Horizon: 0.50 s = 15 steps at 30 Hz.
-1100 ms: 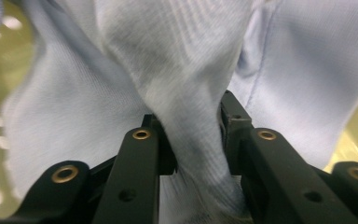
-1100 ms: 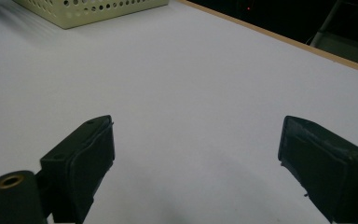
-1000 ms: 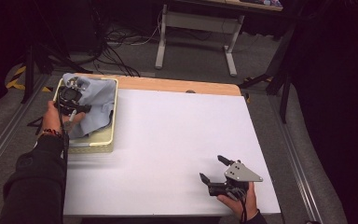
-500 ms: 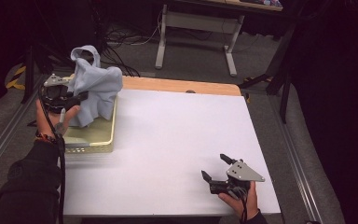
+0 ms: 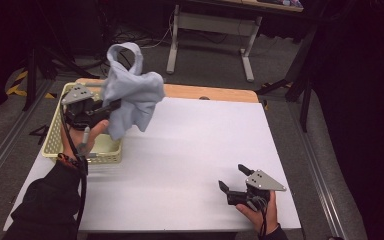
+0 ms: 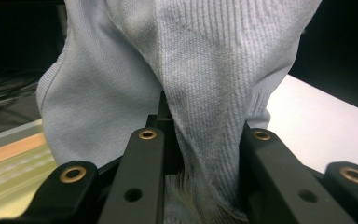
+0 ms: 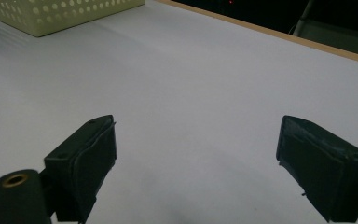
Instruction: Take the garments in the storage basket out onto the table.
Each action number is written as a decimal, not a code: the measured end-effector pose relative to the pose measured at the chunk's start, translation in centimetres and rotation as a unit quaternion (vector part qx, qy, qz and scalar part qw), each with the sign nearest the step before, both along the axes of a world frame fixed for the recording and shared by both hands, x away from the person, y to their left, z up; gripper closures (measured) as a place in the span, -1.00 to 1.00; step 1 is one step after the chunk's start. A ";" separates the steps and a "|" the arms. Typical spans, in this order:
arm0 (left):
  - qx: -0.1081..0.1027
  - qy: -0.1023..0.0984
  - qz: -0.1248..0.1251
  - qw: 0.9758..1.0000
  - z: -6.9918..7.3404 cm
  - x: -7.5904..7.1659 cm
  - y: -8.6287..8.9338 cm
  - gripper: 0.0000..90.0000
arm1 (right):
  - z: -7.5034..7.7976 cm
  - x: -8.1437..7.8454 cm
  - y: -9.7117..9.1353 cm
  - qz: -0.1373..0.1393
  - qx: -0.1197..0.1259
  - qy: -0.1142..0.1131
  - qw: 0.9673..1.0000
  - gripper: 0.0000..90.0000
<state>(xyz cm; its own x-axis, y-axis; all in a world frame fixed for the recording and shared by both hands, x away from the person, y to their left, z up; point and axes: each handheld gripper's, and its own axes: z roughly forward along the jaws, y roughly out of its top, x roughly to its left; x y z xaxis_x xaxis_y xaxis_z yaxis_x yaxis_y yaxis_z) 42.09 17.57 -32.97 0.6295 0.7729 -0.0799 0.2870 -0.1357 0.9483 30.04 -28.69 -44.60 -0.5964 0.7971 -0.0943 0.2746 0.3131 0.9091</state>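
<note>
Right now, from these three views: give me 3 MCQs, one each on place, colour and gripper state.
1. Where is the garment?
A. Flat on the white tabletop
B. Held up in the air beside the basket
C. Draped on the far desk frame

2. What colour is the basket?
A. Pale yellow
B. Red
C. Black

3. How does the right gripper stand?
A. Shut on the garment
B. Shut on the basket rim
C. Open, with nothing between its jaws

Answers:
1 B: the left gripper has the cloth bunched between its jaws, and it hangs above the table at the basket's side.
2 A: its perforated wall reads pale yellow in the high view and the right gripper view.
3 C: the right gripper view shows both jaws wide apart over bare white tabletop.
</note>
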 end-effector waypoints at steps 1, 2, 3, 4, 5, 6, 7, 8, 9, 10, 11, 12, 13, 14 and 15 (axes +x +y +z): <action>0.001 -0.002 -0.010 1.000 0.0 -0.2 -0.7 0.71 | 0.0 0.0 0.0 -0.001 0.000 0.000 1.000 -0.73; 0.002 -0.002 -0.019 1.000 -0.1 -0.3 -1.4 0.71 | 0.0 0.0 -0.1 -0.002 0.001 0.000 1.000 -0.73; 0.004 -0.002 -0.026 1.000 -0.1 -0.5 -2.1 0.71 | 0.1 0.0 -0.2 -0.004 0.002 0.000 1.000 -0.73; 0.006 0.000 -0.034 0.999 -0.2 -0.7 -2.8 0.71 | 0.1 0.0 -0.2 -0.004 0.002 0.000 1.000 -0.73; 0.014 0.002 -0.043 0.999 -0.3 -1.0 -3.8 0.71 | 0.1 0.0 -0.2 -0.005 0.001 0.000 1.000 -0.73; 0.020 0.006 -0.049 0.999 -0.4 -1.2 -4.5 0.71 | 0.1 0.0 -0.2 -0.005 0.002 0.000 1.000 -0.72; 0.026 0.009 -0.056 0.998 -0.5 -1.4 -5.3 0.71 | 0.1 0.0 -0.3 -0.006 0.002 -0.001 1.000 -0.73; 0.029 0.011 -0.060 0.998 -0.6 -1.5 -5.9 0.71 | 0.1 0.0 -0.3 -0.007 0.000 -0.002 1.000 -0.72; 0.037 0.020 -0.068 0.997 -1.0 -1.6 -7.5 0.71 | 0.1 0.0 -0.3 -0.007 0.001 -0.002 1.000 -0.72; 0.037 0.020 -0.068 0.997 -1.0 -1.6 -7.5 0.71 | 0.1 0.0 -0.3 -0.007 0.001 -0.002 1.000 -0.72; 0.040 0.025 -0.074 0.996 -1.2 -1.6 -8.3 0.71 | 0.2 0.0 -0.3 -0.007 0.002 -0.003 1.000 -0.72; 0.045 0.030 -0.081 0.995 -1.5 -1.6 -9.3 0.71 | 0.2 0.0 -0.3 -0.008 0.003 -0.003 1.000 -0.72; 0.048 0.034 -0.085 0.995 -1.7 -1.7 -9.9 0.71 | 0.2 -0.1 -0.3 -0.007 0.003 -0.004 1.000 -0.72; 0.051 0.041 -0.093 0.994 -2.0 -1.7 -10.9 0.71 | 0.2 -0.1 -0.3 -0.006 0.004 -0.004 1.000 -0.72; 0.056 0.053 -0.102 0.992 -2.6 -1.7 -12.3 0.71 | 0.3 -0.2 -0.3 -0.002 0.010 -0.003 1.000 -0.73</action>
